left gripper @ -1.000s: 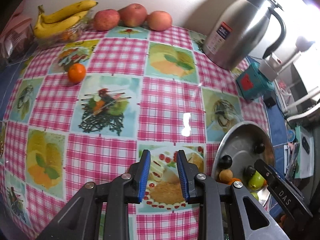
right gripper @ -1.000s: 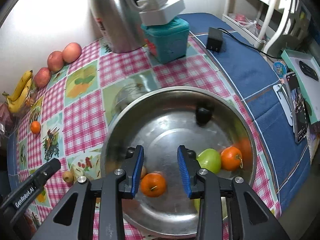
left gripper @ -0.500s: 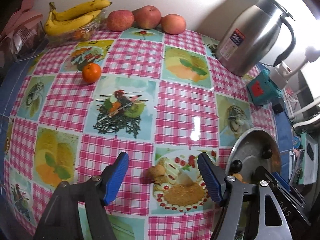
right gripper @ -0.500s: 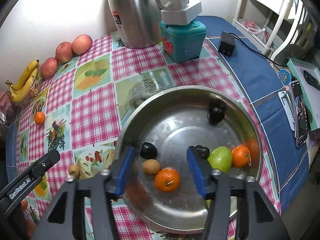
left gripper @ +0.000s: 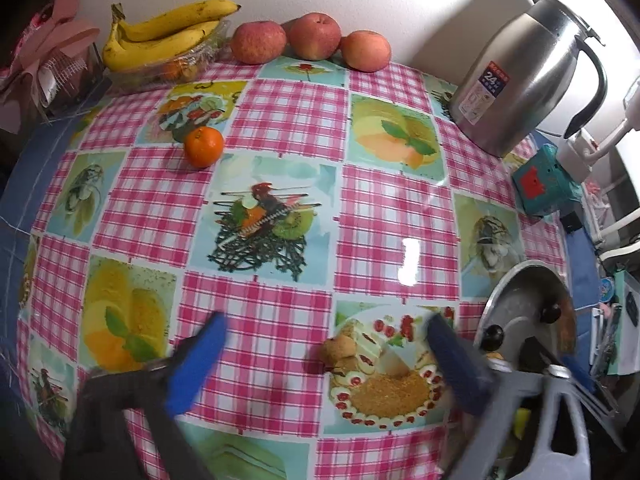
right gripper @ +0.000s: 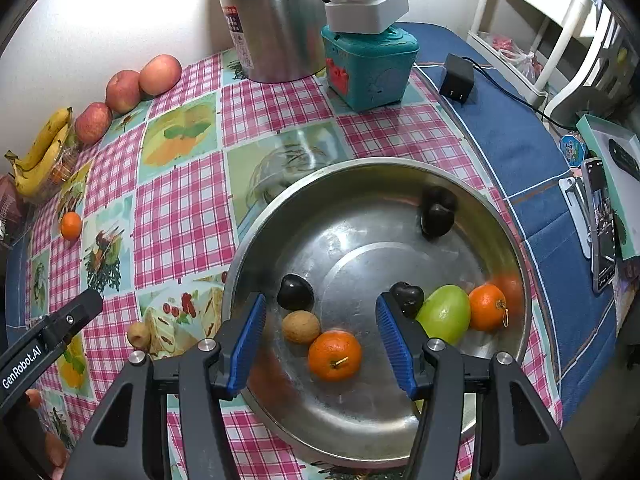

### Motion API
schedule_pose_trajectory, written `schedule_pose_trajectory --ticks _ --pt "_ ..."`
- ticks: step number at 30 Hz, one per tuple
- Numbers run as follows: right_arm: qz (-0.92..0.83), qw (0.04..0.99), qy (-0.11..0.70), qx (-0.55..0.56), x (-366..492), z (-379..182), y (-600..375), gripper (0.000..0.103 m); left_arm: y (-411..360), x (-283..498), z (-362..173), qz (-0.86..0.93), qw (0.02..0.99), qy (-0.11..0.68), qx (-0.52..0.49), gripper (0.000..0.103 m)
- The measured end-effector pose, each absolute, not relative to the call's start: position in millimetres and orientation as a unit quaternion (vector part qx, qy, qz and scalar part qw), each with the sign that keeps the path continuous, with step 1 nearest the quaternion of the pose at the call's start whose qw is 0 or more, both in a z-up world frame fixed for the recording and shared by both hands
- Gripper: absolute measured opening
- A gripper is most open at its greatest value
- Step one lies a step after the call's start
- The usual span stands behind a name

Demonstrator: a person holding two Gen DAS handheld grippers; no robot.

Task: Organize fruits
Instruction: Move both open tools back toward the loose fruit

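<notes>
My left gripper (left gripper: 326, 332) hangs over the checked tablecloth with its jaws opening wide; both fingers are blurred. A small brown fruit (left gripper: 338, 350) lies on the cloth between them, touched by neither pad. My right gripper (right gripper: 320, 312) is above the steel bowl (right gripper: 360, 164), jaws opening. Under its gap an orange (right gripper: 334, 355) and another small brown fruit (right gripper: 301, 326) rest in the bowl, clear of the pads. The bowl also holds a green fruit (right gripper: 444, 314), a second orange (right gripper: 486, 307) and dark fruits (right gripper: 295, 291).
Bananas (left gripper: 168, 36) in a clear tray and three apples (left gripper: 316, 36) line the far wall. A tangerine (left gripper: 203, 142) sits alone on the cloth. A steel kettle (left gripper: 520, 76) and a teal box (left gripper: 544, 184) stand at the back right.
Both grippers' jaws have spread apart, the left much wider. The small brown fruit has come into sight between the left fingers. Both cameras have drawn back slightly.
</notes>
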State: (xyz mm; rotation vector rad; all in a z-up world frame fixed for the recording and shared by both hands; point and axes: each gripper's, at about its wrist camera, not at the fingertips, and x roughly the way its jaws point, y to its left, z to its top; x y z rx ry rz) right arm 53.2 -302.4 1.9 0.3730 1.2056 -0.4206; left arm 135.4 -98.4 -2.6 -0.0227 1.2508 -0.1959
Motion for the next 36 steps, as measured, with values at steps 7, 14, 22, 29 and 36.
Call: schedule_pose_trajectory --ticks 7,14,22,29,36 --pt "-0.206 0.804 0.532 0.167 51 7 -304 0.095 -98 135 -3 -0.087 0.814 0.574 0.008 0.103" --pt "-0.214 0.812 0.52 0.16 51 10 -305 0.095 -102 134 -2 -0.09 0.817 0.57 0.018 0.103" --pt "-0.215 0.816 0.512 0.159 51 11 -303 0.095 -100 133 1 -0.089 0.823 0.56 0.025 0.103" --pt "-0.206 0.814 0.519 0.161 54 8 -296 0.095 -78 140 0 -0.069 0.825 0.561 0.023 0.103" --pt "-0.173 0.815 0.532 0.149 68 3 -263 0.095 -38 149 2 -0.024 0.832 0.553 0.033 0.103"
